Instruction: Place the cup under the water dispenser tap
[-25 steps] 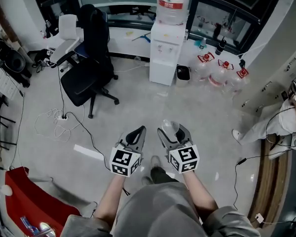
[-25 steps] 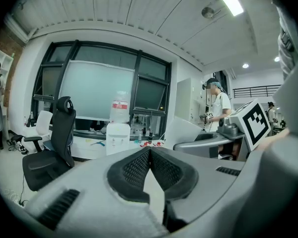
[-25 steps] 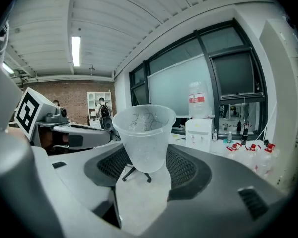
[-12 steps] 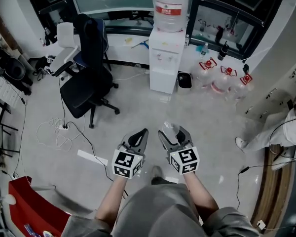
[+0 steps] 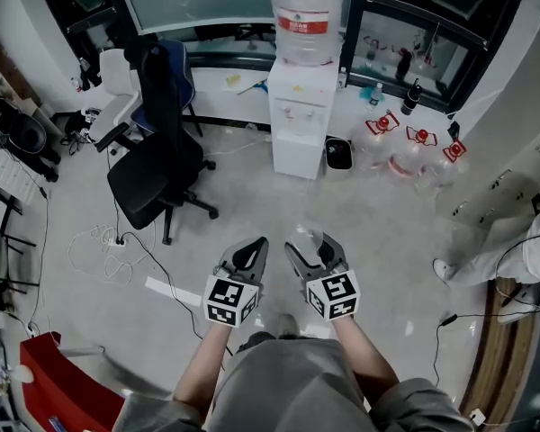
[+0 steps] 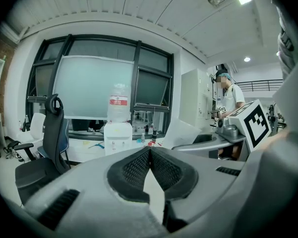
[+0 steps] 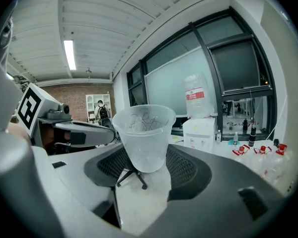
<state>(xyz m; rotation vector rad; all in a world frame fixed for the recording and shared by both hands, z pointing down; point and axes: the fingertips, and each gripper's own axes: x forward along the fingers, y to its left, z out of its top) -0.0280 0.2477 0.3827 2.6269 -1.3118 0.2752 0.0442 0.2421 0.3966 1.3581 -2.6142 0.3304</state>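
A clear plastic cup (image 7: 143, 136) stands upright between the pads of my right gripper (image 7: 144, 165), which is shut on it; in the head view the cup (image 5: 308, 238) shows just above that gripper (image 5: 311, 252). My left gripper (image 5: 249, 257) is beside it, shut and empty, its pads (image 6: 139, 167) pressed together. The white water dispenser (image 5: 300, 115) with a large bottle (image 5: 304, 13) on top stands ahead against the window wall, also visible as the dispenser (image 6: 118, 138) in the left gripper view and the dispenser (image 7: 200, 133) in the right gripper view. Both grippers are well short of it.
A black office chair (image 5: 158, 154) stands left of the path, with cables (image 5: 103, 237) on the floor. Several spare water bottles (image 5: 407, 149) and a small bin (image 5: 338, 154) sit right of the dispenser. A person (image 5: 513, 241) is at the right edge. A red object (image 5: 67, 385) lies at lower left.
Both grippers and I have moved forward toward the dispenser, which now sits lower and closer in the head view. The cup stays held in the right gripper.
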